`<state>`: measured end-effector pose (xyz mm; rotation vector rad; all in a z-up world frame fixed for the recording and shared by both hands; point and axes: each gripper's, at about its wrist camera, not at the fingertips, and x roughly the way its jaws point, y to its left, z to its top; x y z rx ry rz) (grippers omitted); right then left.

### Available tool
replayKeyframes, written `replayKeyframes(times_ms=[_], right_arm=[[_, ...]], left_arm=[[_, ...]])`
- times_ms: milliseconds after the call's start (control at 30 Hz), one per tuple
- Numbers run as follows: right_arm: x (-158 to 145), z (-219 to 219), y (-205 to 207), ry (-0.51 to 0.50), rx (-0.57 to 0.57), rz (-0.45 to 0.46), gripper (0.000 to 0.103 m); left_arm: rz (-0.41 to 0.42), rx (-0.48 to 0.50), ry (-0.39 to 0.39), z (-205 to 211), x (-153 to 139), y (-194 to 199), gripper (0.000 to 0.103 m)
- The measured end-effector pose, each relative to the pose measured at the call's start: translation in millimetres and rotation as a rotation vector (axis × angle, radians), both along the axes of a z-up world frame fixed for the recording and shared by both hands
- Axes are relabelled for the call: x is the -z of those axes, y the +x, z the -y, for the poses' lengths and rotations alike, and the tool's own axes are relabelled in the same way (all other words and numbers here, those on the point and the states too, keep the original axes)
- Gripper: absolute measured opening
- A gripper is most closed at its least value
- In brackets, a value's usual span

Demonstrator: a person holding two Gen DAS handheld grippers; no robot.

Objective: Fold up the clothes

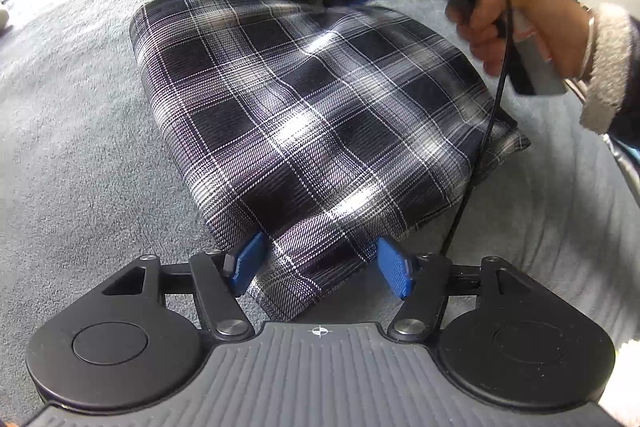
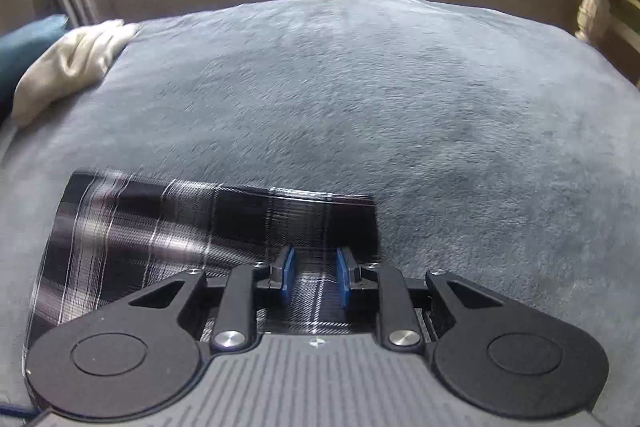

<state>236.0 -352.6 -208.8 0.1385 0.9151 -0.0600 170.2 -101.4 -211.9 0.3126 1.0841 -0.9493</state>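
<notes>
Cloth: a plaid shirt (image 1: 320, 115), folded into a flat, roughly square pad, dark with white lines.
Place: it lies on a grey fleece blanket (image 1: 80, 147) covering the bed, well in from the blanket's far edge; in the right wrist view its far fold (image 2: 224, 193) runs straight across.
Left tool (image 1: 324, 265): jaws stand wide apart, blue pads (image 1: 248, 259) on either side of the shirt's near corner; the corner lies between them, and the pads do not press on it.
Right tool (image 2: 314, 275): jaws narrow but parted, with a gap between the blue pads (image 2: 288, 267); plaid cloth shows through the gap, and I cannot tell whether any of it is pinched.
Right hand (image 1: 520, 23): seen from the left wrist, blurred, gripping its tool's handle over the shirt's far right side; a fleecy cuff (image 1: 608, 67) at the wrist.
Bed's far left corner: a cream pillow (image 2: 72, 67) beside a teal one (image 2: 24, 47).
</notes>
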Motion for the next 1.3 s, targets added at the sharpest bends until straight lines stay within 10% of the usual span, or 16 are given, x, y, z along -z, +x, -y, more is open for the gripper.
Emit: replayKeyframes(times_ms=[200,367,967,1300], right_arm=[[-38,-46,-2,0.092,-0.230,0.140,0.022],[-14,-97,18,0.128,-0.399,0.089,0.023],[4,-102,40,0.241,-0.294,0.062,0.027],[-29,-63,-15,0.111,-0.243,0.066,0.027]], left_arm=[[0.003,0.000,-0.010,-12,0,1,0.063],[-0.006,-0.011,-0.021,-11,1,6,0.063],[-0.024,-0.016,-0.051,-24,1,5,0.063],[-0.040,-0.028,-0.064,-32,1,4,0.063]])
